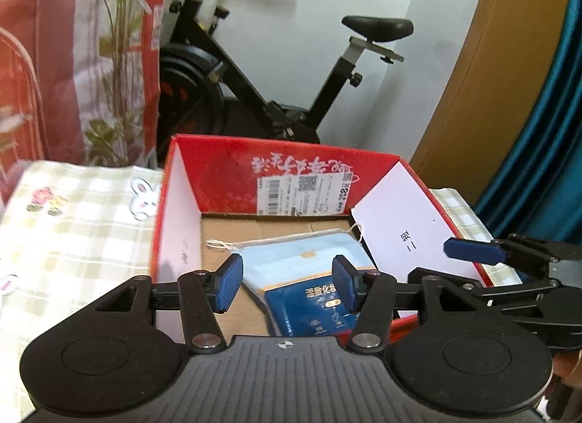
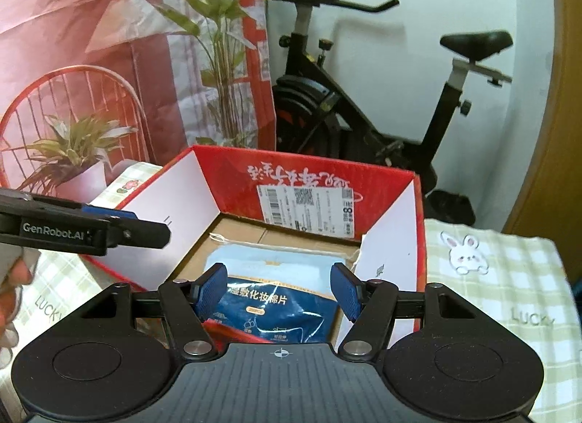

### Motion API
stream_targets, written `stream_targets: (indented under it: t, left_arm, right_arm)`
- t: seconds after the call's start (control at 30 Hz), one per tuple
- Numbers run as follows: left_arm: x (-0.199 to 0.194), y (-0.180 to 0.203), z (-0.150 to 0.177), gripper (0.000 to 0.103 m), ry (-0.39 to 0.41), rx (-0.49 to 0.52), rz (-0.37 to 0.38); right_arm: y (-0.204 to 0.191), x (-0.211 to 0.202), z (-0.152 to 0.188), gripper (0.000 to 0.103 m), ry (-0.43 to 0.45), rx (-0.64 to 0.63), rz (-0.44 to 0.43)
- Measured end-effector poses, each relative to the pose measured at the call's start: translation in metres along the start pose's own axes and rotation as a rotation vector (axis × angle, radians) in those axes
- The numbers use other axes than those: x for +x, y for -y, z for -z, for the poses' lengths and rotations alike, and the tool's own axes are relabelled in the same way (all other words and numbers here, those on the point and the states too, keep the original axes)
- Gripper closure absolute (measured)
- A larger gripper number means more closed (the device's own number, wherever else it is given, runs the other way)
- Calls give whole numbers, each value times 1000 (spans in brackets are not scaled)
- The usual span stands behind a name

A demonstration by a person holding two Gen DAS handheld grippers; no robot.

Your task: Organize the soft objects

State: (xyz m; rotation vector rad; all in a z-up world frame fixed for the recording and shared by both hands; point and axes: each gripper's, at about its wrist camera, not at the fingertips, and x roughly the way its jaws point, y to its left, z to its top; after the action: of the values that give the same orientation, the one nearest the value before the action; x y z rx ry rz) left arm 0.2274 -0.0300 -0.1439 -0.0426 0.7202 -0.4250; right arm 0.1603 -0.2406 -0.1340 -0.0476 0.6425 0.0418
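A red cardboard box (image 1: 225, 164) (image 2: 232, 182) stands open on the table with its white flaps up. On its brown floor lies a blue and pale blue pack of cotton pads (image 1: 305, 263) (image 2: 276, 306) with a white drawstring. My left gripper (image 1: 287, 283) hovers over the near side of the box, open, with the pack below and beyond its blue pads. It shows from the side in the right wrist view, over the box's left wall (image 2: 109, 213). My right gripper (image 2: 278, 290) is open above the pack. It also reaches over the box's right flap (image 1: 473, 252).
A green checked tablecloth (image 1: 80, 226) (image 2: 502, 284) with rabbit prints covers the table on both sides of the box. A black exercise bike (image 1: 254, 88) (image 2: 363, 124) stands behind it. A red printed backdrop with plants (image 2: 91, 59) hangs at the left. A person's hand (image 2: 14, 277) shows at the left edge.
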Motion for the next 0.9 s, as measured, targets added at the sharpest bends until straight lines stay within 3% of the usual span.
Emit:
stream_targets:
  t: [0.43,0.9]
  left_arm:
    - [-69,3,30,44,72,16,-58]
    - [-107,8,84,44,56,27,-38]
  right_arm:
    - [-34,-50,22,43,70,-6,-5]
    - [-56,-95,69,44,91,27,-7]
